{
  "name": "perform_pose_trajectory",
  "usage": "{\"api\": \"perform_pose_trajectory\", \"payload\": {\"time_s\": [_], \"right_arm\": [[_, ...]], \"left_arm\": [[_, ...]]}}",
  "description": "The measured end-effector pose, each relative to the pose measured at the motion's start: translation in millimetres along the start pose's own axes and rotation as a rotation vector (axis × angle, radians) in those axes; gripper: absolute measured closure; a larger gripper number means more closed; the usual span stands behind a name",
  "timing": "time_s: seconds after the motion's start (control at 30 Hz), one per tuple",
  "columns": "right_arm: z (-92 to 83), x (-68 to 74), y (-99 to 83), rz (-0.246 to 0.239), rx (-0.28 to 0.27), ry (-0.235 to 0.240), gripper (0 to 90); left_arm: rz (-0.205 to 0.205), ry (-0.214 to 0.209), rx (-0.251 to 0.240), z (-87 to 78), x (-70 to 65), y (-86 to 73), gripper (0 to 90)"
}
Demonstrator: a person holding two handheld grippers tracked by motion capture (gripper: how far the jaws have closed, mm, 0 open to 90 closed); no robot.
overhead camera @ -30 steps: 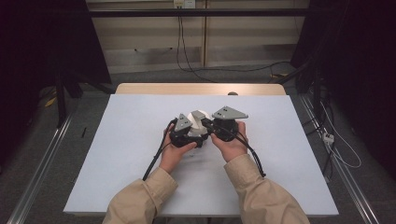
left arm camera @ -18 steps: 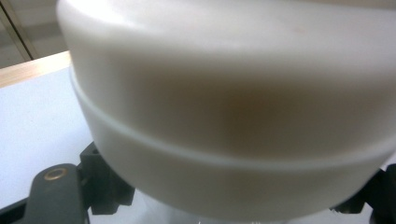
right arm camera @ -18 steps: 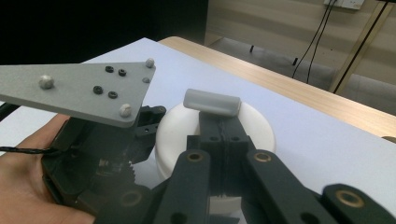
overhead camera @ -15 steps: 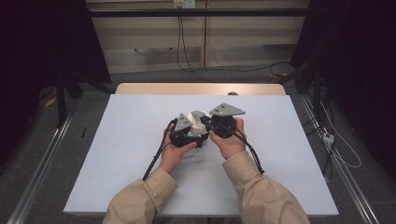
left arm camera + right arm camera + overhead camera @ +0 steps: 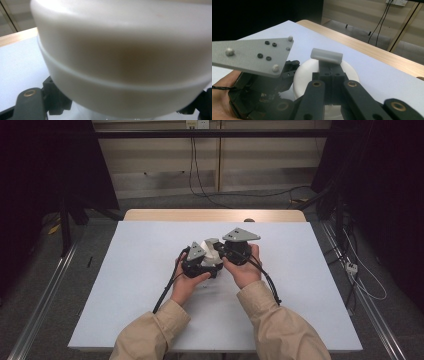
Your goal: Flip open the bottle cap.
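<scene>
My left gripper (image 5: 207,262) has its fingers clamped on the white jar (image 5: 322,75). My right gripper's (image 5: 329,72) fingers are pressed together, the jar's lid knob (image 5: 326,55) just beyond their tips.

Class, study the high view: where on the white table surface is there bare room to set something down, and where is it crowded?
Bare patches: the white table surface left of the left gripper, and right of the right gripper to the edge. Crowded: the middle, where both grippers meet at the white round container.
</scene>
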State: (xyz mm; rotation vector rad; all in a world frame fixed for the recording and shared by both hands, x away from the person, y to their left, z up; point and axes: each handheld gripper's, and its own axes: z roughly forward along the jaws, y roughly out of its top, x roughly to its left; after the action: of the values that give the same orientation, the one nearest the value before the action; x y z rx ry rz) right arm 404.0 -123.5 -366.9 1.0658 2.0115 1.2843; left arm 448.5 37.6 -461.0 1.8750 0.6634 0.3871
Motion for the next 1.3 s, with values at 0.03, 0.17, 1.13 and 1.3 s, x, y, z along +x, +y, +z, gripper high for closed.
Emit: {"api": "perform_pose_trajectory", "payload": {"time_s": [0.03,0.17,1.13,1.3], "right_arm": [[0.3,0.1,1.1,0.001,-0.002,0.0,90.0],[1.7,0.8,4.5,-0.007,-0.002,-0.004,90.0],[7.5,-1.1,12.5,-0.006,-0.013,-0.017,90.0],[9.0,-0.6,14.3,-0.011,-0.013,-0.024,90.0]], "left_arm": [[0.0,-0.002,0.001,-0.1,0.2,0.1,18.3],[0.0,-0.003,0.003,-0.3,0.6,0.0,18.3],[0.003,0.0,0.002,-0.3,0.6,0.0,18.4],[0.004,0.001,0.002,-0.3,0.6,0.0,18.4]]}}
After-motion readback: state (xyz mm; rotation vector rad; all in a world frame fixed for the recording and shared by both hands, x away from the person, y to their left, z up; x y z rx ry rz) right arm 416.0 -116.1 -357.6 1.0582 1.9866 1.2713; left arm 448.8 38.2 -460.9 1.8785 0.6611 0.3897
